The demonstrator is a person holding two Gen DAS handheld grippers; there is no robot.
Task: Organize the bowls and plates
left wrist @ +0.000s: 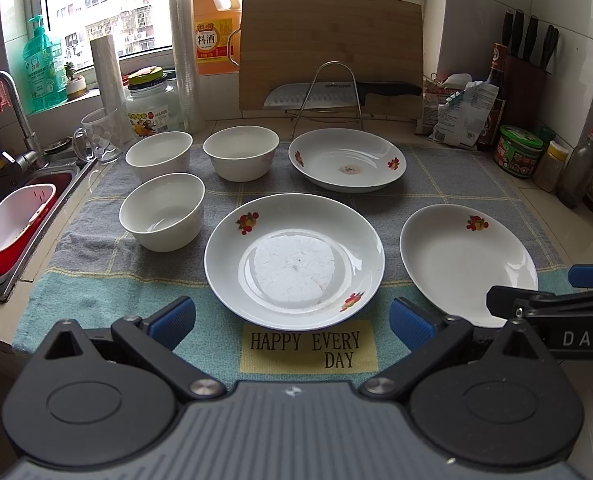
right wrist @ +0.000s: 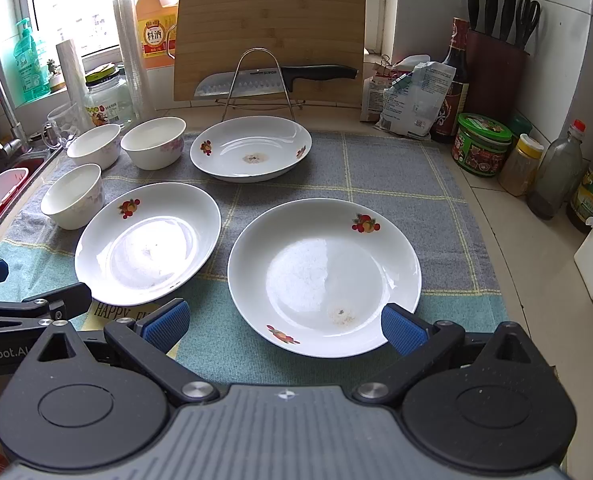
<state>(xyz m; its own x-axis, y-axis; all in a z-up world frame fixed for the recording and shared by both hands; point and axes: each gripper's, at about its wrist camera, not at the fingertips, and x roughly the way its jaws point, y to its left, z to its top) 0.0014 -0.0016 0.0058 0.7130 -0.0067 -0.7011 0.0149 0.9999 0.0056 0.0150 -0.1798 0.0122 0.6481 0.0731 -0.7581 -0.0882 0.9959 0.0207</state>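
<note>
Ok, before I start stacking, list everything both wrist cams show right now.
plates: 3, white with fruit prints, on the mat, one at back, two in front
bowls: 3, white, left side of the mat
mat: 1, grey and teal checked, on the counter
cutting board: 1, bamboo, upright at the back
knife: 1, black handle, on a wire rack before the board
knife block: 1, dark red, right back corner
bottles and jars: several, right edge and windowsill
sink: red and white basket inside, far left
left gripper: open, before the middle plate
right gripper: open, around the right plate's near rim
</note>
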